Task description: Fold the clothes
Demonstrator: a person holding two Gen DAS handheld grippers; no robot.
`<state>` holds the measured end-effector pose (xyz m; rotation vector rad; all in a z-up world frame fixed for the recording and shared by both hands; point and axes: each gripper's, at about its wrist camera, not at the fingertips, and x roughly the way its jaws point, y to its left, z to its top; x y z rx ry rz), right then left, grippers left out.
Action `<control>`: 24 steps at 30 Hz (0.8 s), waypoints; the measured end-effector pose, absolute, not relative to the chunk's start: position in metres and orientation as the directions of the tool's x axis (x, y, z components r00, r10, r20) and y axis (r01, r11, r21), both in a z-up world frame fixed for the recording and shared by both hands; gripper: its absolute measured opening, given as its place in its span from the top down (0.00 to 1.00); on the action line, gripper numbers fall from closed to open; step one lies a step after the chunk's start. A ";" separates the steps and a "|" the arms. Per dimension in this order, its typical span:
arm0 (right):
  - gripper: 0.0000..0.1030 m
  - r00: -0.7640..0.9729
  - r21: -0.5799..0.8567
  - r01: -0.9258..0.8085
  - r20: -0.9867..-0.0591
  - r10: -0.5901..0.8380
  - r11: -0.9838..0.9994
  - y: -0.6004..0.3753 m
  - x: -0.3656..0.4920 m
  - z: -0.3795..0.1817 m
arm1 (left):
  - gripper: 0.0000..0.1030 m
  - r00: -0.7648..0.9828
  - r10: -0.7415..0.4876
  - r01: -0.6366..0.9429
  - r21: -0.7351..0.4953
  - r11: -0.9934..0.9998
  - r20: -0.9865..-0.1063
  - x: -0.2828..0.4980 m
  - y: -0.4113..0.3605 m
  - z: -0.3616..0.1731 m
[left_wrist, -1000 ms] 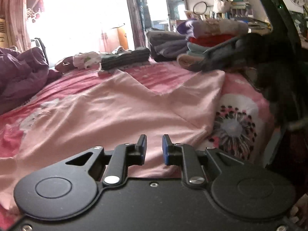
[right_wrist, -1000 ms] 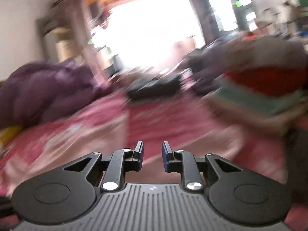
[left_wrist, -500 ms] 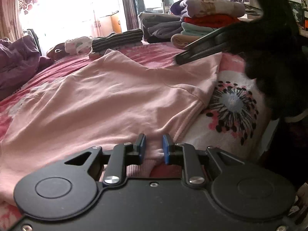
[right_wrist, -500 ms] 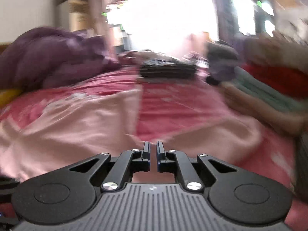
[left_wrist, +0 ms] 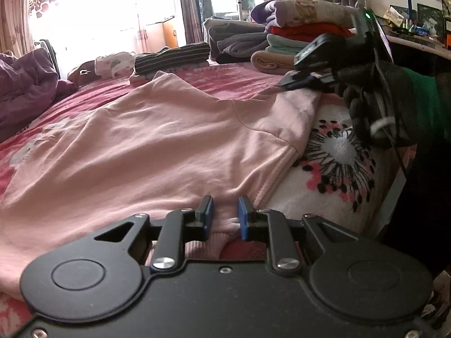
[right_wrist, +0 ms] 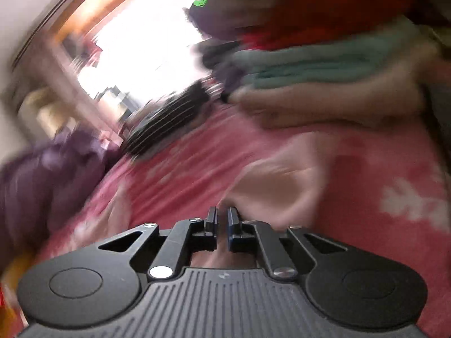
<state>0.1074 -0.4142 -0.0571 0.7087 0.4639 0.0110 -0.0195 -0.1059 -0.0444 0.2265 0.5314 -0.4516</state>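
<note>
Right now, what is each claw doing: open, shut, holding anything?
Left claw: open, at the pink shirt's near hem, nothing gripped.
Right claw: nearly shut on the shirt's far corner; blur leaves the grip uncertain.

My matt black plastic tongs [left_wrist: 224, 215] over a soft pink cotton shirt [left_wrist: 157, 146] on the fleecy bedspread [left_wrist: 335, 166].

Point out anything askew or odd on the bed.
The pink garment lies spread but wrinkled, its far corner lifted by the right hand-held gripper. A purple quilt is heaped at the left. Nothing is spilled or damaged.
</note>
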 end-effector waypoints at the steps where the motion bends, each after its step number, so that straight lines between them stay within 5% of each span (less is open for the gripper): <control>1: 0.94 0.905 0.674 0.170 -0.396 0.158 0.719 -0.425 0.106 -0.062 | 0.84 0.767 -0.356 0.469 0.088 0.879 -0.534 -0.019 -0.105 -0.044; 11: 0.98 0.931 0.786 0.192 -0.336 0.144 0.588 -0.454 0.103 -0.076 | 0.84 0.762 -0.361 0.468 0.073 0.880 -0.537 -0.018 -0.104 -0.044; 18: 0.88 0.951 0.806 0.227 -0.305 0.054 0.546 -0.464 0.081 -0.073 | 0.84 0.761 -0.360 0.465 0.066 0.883 -0.539 -0.018 -0.104 -0.044; 24: 0.78 0.952 0.731 0.103 -0.270 0.147 0.674 -0.432 0.066 -0.047 | 0.84 0.759 -0.360 0.460 0.055 0.886 -0.542 -0.017 -0.104 -0.044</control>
